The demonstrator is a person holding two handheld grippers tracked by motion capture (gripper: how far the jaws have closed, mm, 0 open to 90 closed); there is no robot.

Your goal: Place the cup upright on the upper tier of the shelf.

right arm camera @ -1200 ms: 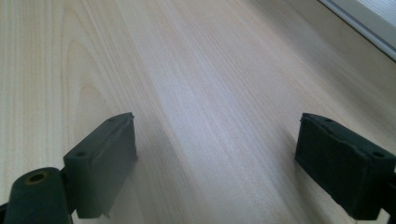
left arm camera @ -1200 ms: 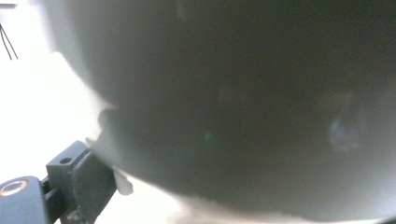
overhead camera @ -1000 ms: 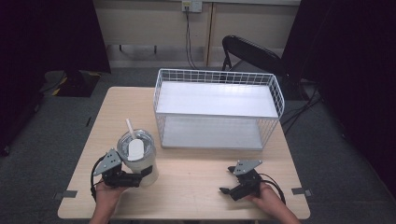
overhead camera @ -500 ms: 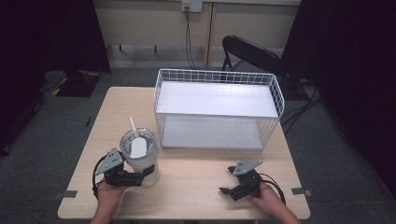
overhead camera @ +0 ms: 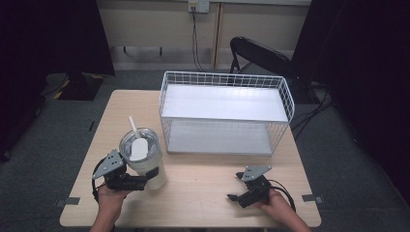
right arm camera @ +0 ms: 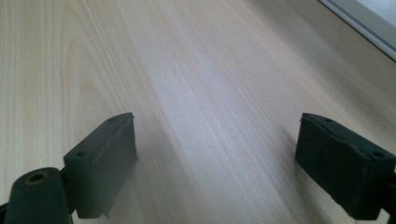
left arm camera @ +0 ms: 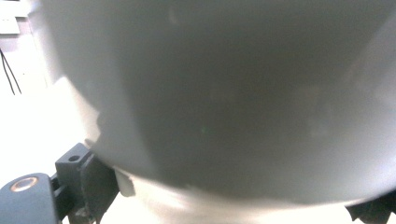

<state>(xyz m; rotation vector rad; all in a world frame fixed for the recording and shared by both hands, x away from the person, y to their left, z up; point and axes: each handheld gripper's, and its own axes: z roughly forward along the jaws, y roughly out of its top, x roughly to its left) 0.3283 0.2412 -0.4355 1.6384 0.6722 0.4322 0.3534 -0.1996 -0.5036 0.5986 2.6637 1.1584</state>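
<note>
Tumbler (overhead camera: pixel 143 159), lower left of frame, has edged right since a second ago; left gripper (overhead camera: pixel 138 181) jaws clamp it. Right gripper (overhead camera: pixel 235 187) unmoved on desk (overhead camera: pixel 203 193), jaws spread. No legible writing.

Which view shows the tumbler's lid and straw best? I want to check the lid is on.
The high view: the tumbler stands whole, lid on and straw up. The left gripper view gives just blurred grey wall.
</note>
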